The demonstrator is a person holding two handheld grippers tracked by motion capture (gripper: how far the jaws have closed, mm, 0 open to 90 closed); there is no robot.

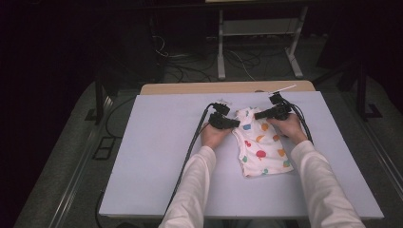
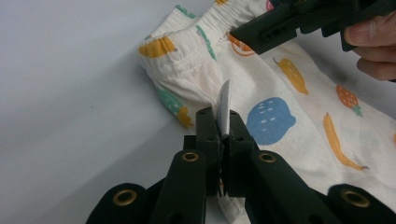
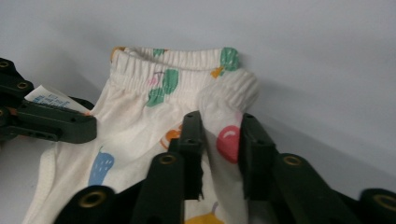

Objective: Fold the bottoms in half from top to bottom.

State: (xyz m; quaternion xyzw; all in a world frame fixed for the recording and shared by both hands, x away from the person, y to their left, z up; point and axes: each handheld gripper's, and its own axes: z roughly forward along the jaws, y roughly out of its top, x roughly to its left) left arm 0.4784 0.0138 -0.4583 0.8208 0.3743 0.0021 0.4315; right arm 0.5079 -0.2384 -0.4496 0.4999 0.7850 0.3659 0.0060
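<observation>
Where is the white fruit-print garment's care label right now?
In the left gripper view, the care label stands pinched between the left gripper's jaws, at the white fruit-print garment's edge near its elastic waistband.

A pale grey-blue surface [image 1: 157,156] with a matt, plain top carries everything. Along its far edge a strip of light wood [image 1: 190,88] shows. One garment [image 1: 263,145] lies directly on it, right of the middle and nearer the far edge: small white shorts printed with coloured fruit, mostly flat, the elastic waistband at the far end bunched and partly lifted off the top. The surface stands on a dark floor [image 1: 62,156] strewn with cables.
</observation>
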